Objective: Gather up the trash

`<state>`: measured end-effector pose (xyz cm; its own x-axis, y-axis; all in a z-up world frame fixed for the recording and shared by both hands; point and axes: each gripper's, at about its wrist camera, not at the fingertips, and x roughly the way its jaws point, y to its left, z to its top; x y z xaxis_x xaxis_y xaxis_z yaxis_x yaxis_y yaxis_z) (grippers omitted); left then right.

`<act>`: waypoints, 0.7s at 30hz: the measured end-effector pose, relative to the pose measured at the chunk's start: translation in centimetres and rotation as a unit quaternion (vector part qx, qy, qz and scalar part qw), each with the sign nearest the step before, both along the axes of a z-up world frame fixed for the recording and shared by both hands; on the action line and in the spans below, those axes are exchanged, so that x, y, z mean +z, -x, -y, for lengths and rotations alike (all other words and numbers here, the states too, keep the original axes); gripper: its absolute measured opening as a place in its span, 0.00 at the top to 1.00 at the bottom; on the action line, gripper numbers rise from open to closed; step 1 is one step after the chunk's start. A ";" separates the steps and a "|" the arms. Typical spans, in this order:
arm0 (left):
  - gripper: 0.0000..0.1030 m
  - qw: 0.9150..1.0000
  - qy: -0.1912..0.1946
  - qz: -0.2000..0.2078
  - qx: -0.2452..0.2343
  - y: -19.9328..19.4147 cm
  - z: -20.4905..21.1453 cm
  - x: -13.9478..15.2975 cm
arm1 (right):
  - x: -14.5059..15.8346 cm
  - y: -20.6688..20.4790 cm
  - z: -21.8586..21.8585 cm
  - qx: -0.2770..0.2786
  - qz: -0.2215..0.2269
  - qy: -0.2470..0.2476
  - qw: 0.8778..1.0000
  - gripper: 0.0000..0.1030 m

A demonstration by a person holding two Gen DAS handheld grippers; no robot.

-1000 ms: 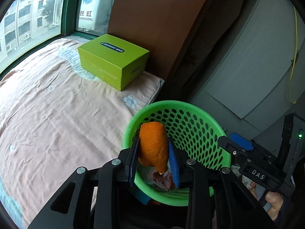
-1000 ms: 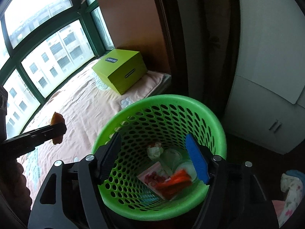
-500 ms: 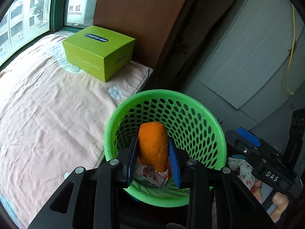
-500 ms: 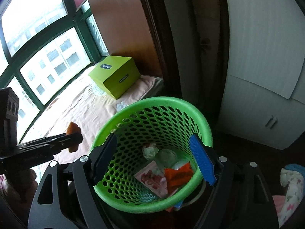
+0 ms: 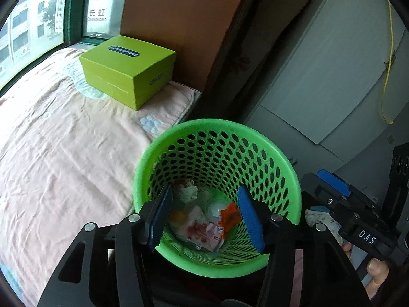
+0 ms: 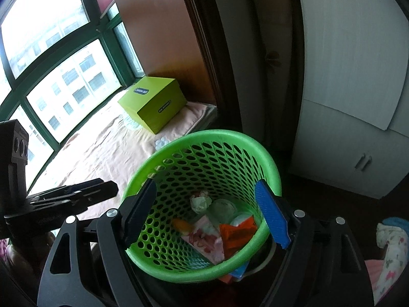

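Drop step: your left gripper (image 5: 204, 217) is opening, empty, above the basket (image 5: 255, 138); peel (image 6: 182, 224) lies inside. Right gripper (image 6: 207, 217) spread, empty. Next, seek more trash.

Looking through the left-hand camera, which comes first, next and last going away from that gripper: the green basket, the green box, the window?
From the left gripper, whose jaws are opening with nothing between them:
1. Green basket, directly below and ahead.
2. Green box, farther off to the left, on the pink bedding.
3. Window, beyond the box.

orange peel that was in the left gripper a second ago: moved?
Yes. It has dropped out of the opening left gripper and now lies at the bottom of the green basket, as the orange piece.
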<state>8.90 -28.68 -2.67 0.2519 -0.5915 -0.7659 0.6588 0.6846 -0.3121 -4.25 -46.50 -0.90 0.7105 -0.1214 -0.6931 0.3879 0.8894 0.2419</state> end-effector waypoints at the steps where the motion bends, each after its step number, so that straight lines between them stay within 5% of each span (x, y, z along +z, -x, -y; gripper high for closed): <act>1: 0.46 1.000 0.000 0.002 0.005 -0.1 -0.2 0.1 | 0.0 0.0 -0.1 0.002 0.001 0.000 1.000 0.23; 12: 0.24 0.996 -0.005 0.045 0.072 -0.7 -4.9 1.8 | 0.4 -0.7 -2.3 0.028 0.003 0.002 1.000 0.20; 21: 0.12 0.985 -0.023 0.083 0.151 -1.3 -9.9 2.6 | 0.6 -2.1 -5.3 0.068 0.009 0.001 0.998 0.17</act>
<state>10.22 -18.76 -0.09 0.5342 -0.4362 -0.7241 0.4623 0.8679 -0.1817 -2.12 -41.15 -0.27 0.7332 -0.0253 -0.6795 0.2595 0.9341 0.2453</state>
